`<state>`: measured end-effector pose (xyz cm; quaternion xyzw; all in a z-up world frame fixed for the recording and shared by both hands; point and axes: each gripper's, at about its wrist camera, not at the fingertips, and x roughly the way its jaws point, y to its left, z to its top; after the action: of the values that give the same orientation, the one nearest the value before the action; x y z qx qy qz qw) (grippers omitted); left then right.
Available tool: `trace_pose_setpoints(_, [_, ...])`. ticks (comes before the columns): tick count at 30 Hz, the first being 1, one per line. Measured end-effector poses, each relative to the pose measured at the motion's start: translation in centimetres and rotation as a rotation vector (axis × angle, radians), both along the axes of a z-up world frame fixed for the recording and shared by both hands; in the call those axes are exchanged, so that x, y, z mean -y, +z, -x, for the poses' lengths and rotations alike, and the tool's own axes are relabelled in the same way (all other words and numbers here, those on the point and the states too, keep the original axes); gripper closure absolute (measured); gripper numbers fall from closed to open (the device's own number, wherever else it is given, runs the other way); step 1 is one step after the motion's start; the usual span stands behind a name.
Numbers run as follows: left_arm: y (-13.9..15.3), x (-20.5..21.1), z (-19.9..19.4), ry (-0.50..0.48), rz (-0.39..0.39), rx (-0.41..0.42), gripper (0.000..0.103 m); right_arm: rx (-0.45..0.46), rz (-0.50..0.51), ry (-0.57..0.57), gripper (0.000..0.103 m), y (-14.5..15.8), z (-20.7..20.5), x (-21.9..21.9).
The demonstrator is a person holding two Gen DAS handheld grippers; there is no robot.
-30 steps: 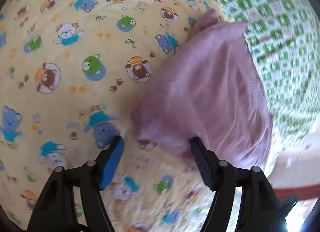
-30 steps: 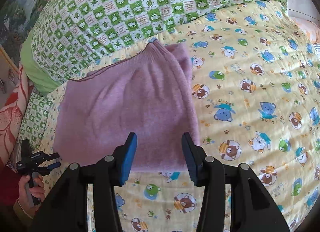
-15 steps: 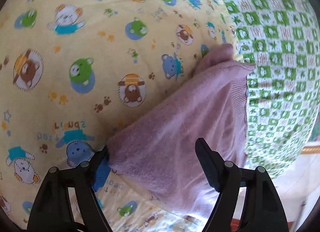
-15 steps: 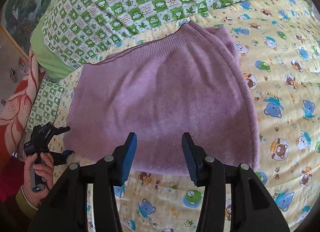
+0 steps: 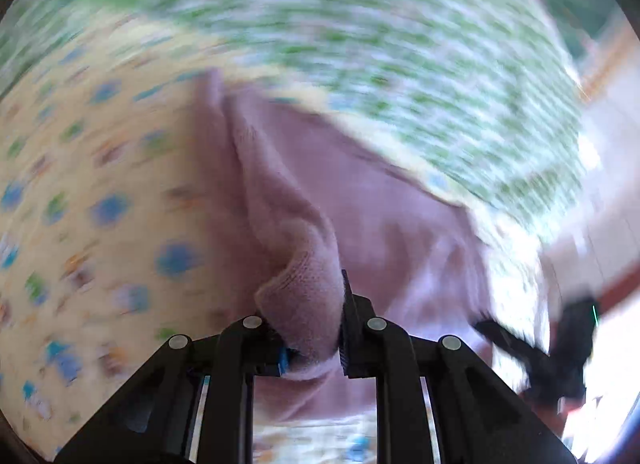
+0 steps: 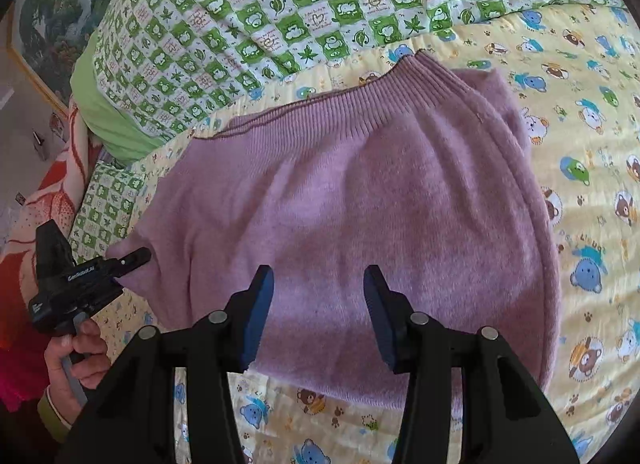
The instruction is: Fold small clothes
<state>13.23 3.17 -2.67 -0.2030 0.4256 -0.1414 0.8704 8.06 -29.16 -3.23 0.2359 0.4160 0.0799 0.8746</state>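
A small purple knit garment [image 6: 360, 191] lies spread on a yellow bear-print sheet [image 6: 592, 191], its ribbed band toward the green checked quilt. My left gripper [image 5: 310, 316] is shut on a corner of the garment [image 5: 304, 288], which bunches up between the jaws; this view is blurred by motion. In the right wrist view the left gripper [image 6: 124, 264] grips the garment's left corner. My right gripper [image 6: 318, 296] is open, hovering just above the garment's near edge, holding nothing. The right gripper also shows blurred at the right of the left wrist view [image 5: 540, 348].
A green checked quilt [image 6: 320, 3] lies heaped along the far side. A green pillow edge [image 6: 100, 99] and a red floral blanket [image 6: 44, 199] hang at the bed's left side. A framed picture [image 6: 44, 23] stands beyond.
My left gripper has closed on the garment's corner and swung sharply, blurring its view. My right gripper has moved closer over the garment, still open.
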Motion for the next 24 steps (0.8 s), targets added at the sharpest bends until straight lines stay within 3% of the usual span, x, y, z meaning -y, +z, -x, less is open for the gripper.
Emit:
trace_pose_setpoints(2, [0.2,4.1,-0.2,-0.110,-0.056,0.026,0.087,0.007,-0.042,-0.004,0.055,0.0,-1.2,0.7])
trace_pose_setpoints(6, [-3.4,9.2,-0.7,-0.236,-0.118,-0.042,0.087,0.007,-0.136,-0.001,0.055,0.1,-4.5,2.2])
trace_pose_setpoints(9, [-5.0,9.6,-1.2,-0.240,-0.122,-0.071,0.087,0.003,-0.189,0.039,0.055,0.1,-7.7,2.2])
trace_pose_setpoints(14, [-5.1,8.8,-1.5,-0.234,-0.081,-0.083,0.087,0.002,-0.261,0.147,0.055,0.0,-12.7,0.2])
trace_pose_setpoints(24, [-4.9,7.3,-0.7,-0.232,-0.082,-0.081,0.087,-0.094,-0.311,0.310,0.058,-3.0,-20.5,-6.4])
